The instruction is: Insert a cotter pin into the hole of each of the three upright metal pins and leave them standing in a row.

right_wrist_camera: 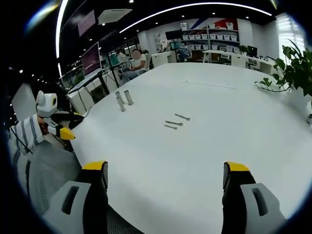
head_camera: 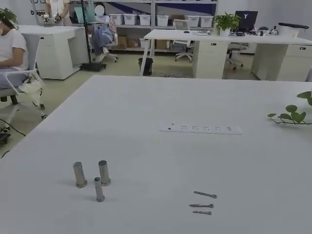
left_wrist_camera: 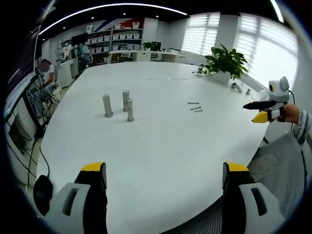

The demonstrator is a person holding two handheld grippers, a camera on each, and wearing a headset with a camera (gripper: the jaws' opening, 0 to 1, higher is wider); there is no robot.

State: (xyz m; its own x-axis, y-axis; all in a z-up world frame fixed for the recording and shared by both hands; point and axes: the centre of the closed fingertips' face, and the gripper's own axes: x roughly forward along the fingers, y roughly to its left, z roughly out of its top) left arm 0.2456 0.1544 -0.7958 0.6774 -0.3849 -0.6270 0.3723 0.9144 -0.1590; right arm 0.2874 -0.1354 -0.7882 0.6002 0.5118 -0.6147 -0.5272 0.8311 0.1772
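Three upright metal pins (head_camera: 99, 189) stand close together on the white table (head_camera: 161, 161) at the near left, also seen as metal pins (left_wrist_camera: 126, 100) and metal pins (right_wrist_camera: 128, 97). Three cotter pins (head_camera: 201, 205) lie flat at the near right, appearing too as cotter pins (left_wrist_camera: 195, 106) and cotter pins (right_wrist_camera: 175, 122). My left gripper (left_wrist_camera: 163, 170) is open and empty, back at the table's near edge, far from the pins. My right gripper (right_wrist_camera: 165, 168) is likewise open, held off the table edge. Each gripper appears in the other's view: right gripper (left_wrist_camera: 265, 109), left gripper (right_wrist_camera: 61, 127).
A white power strip (head_camera: 200, 128) lies across the middle of the table. A leafy plant (head_camera: 292, 114) sits at the right edge. Beyond the table are other desks, chairs and seated people (head_camera: 9, 53).
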